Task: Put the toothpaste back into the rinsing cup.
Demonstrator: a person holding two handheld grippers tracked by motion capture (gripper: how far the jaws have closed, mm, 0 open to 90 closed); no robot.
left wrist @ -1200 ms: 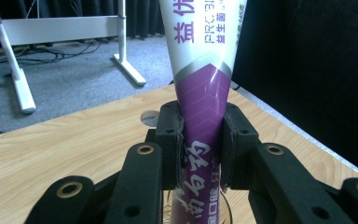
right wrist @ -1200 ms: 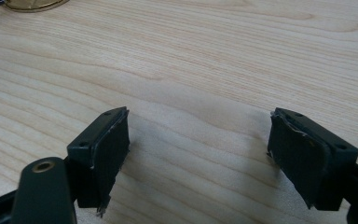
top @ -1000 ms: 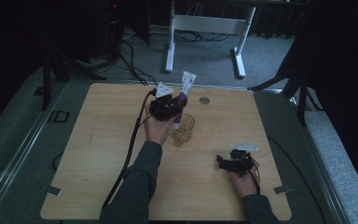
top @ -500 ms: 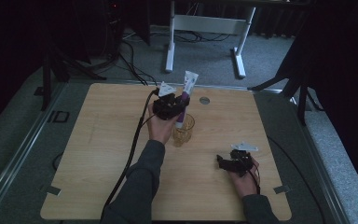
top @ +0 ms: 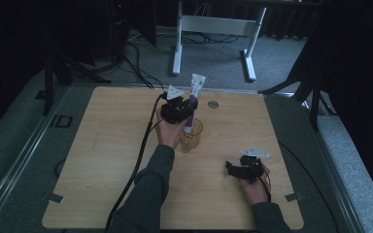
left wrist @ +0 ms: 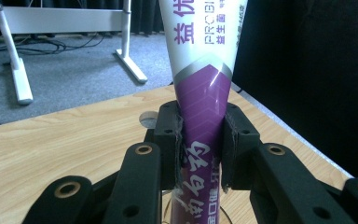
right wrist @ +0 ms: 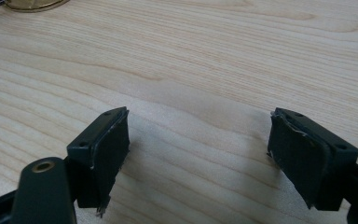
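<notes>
Desk [top: 102,160] wooden, carries little: glass cup [top: 191,138] near middle, small round disc [top: 213,104] by far edge. Tube [top: 193,104] of toothpaste stands upright, lower end down inside cup, top sticking up. Left claw [top: 187,109] clenched on tube, pads [left wrist: 170,140] pressing both sides. Judgement: tube placed in cup, letting go and pulling clear left. Right claw [top: 235,170] spread wide, holds nothing, rests low on desk nearer person. Writing on tube [left wrist: 205,93]: "PROBI…" plus Chinese characters, white above, purple below.
</notes>
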